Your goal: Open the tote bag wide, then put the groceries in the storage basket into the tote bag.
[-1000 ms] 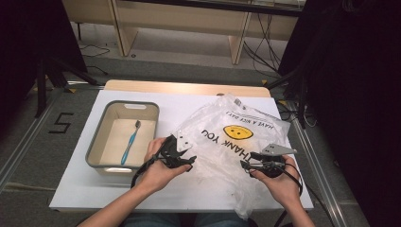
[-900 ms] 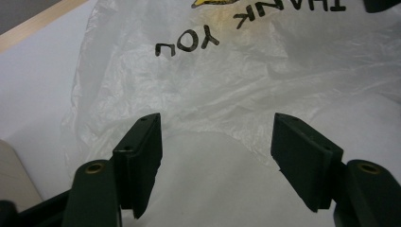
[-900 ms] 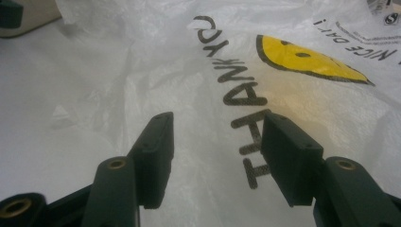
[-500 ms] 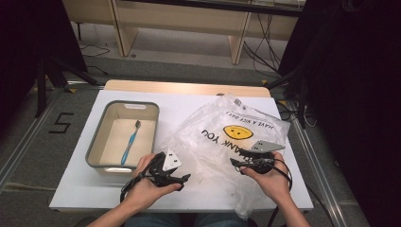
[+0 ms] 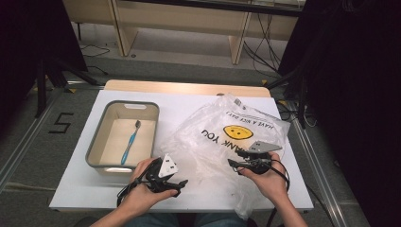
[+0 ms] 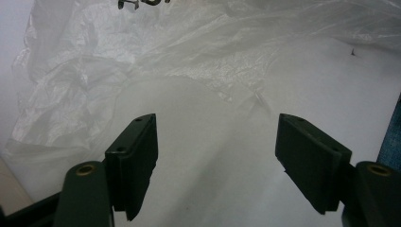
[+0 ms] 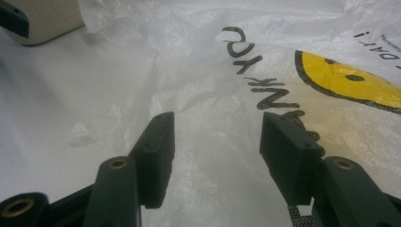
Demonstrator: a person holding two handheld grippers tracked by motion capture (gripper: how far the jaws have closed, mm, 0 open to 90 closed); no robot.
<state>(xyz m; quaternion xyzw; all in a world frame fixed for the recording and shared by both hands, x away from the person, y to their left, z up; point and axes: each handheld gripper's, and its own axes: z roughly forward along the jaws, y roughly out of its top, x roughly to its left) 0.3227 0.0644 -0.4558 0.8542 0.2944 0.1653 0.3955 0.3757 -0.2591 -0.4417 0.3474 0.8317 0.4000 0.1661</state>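
Plastic bag (image 5: 227,142) flat on worktop (image 5: 189,101). Left tool (image 5: 182,182) has backed off toward 7 o'clock, jaws just opening, empty. Right tool (image 5: 232,163) gapes over bag, gripping nothing; bag's contents indiscernible.

A: The high view is lit from above. The white counter (image 5: 189,106) is bright and evenly lit, while the room on both sides drops into near black.

B: Any glare?

A: A mild sheen on the crinkled plastic bag (image 5: 227,142), and a bright glint on the near rim of the grey bin (image 5: 118,169). Shadows under the hands are soft and short.

B: And sharpness?

A: The high view is soft, with slightly blurred fine detail. In the left gripper view the bag (image 6: 142,61) looks washed out, almost white on white, and the black tongs cast a faint grey shadow. In the right gripper view the bag's print (image 7: 265,71) is fairly crisp, but the nearest tong parts are blurred.
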